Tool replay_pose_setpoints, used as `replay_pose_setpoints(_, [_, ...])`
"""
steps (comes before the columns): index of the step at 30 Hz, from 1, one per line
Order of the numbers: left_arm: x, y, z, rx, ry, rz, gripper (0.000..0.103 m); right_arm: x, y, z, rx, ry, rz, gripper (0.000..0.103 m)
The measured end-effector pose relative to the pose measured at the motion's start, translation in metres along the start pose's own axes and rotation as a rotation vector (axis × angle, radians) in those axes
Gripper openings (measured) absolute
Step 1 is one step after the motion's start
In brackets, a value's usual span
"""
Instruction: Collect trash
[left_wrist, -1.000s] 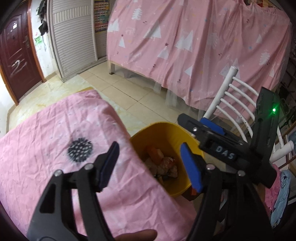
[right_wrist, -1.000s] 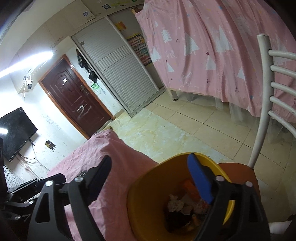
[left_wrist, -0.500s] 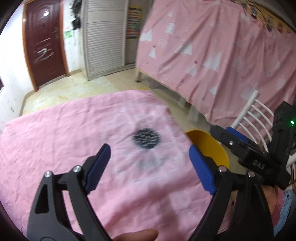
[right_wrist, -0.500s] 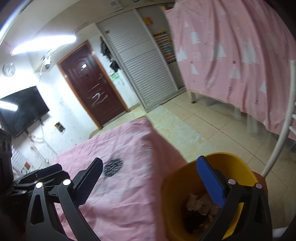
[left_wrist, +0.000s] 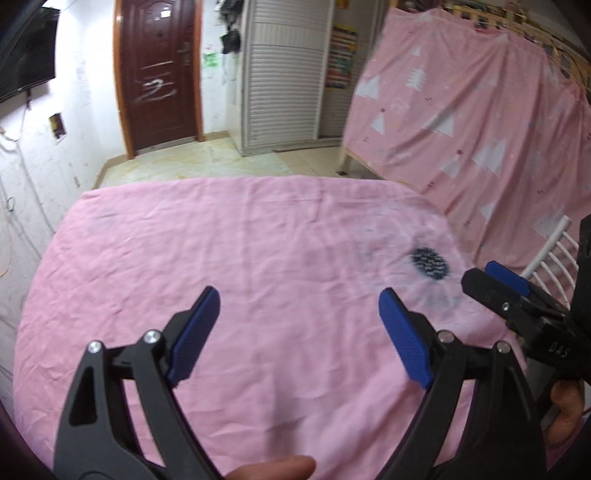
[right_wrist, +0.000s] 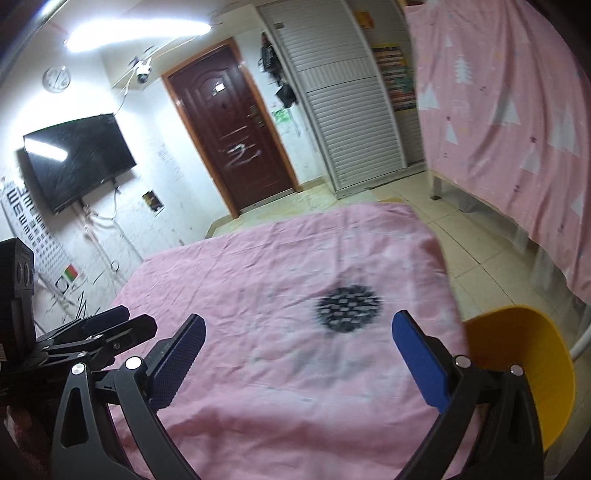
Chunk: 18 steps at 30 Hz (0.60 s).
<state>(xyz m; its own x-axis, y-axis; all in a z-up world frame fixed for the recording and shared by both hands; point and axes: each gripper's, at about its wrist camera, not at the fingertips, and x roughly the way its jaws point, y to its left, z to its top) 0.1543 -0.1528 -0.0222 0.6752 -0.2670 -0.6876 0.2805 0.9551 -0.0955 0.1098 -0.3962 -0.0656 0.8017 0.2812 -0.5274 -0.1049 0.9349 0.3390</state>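
My left gripper (left_wrist: 298, 299) hovers open over a table under a pink cloth (left_wrist: 236, 258), with nothing between its blue pads. The right gripper (right_wrist: 298, 321) is open too and empty, above the same cloth (right_wrist: 280, 266). A round black dotted patch (right_wrist: 349, 308) lies flat on the cloth just beyond the right gripper; in the left wrist view the patch (left_wrist: 430, 258) is at the far right. I cannot tell whether it is a print or an object. A yellow bin (right_wrist: 517, 369) stands off the table's right edge, its inside hidden. No loose trash shows on the cloth.
The right gripper's black body (left_wrist: 517, 306) enters the left wrist view from the right. A white slatted chair (left_wrist: 550, 251) stands beside the bin. A pink curtain (right_wrist: 517, 110) hangs at the right. A brown door (right_wrist: 236, 136) and a wall screen (right_wrist: 77, 158) are at the back.
Both views have swung left, from above the yellow bin to over the pink cloth. The bin has left the left wrist view and sits at the right wrist view's edge. Both jaws stand wider.
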Motion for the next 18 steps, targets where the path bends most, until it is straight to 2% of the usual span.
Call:
replay_pose_setpoints(10, [-0.004, 0.059, -0.017, -0.08, -0.026, 0.125, 0.084, 0.033, 0.061, 0.0, -0.105, 0.053, 0.059, 0.094])
replay_pose_setpoints(18, [-0.005, 0.087, -0.019, -0.14, -0.049, 0.164, 0.084, 0.04, 0.078, -0.001, -0.128, 0.056, 0.146, 0.094])
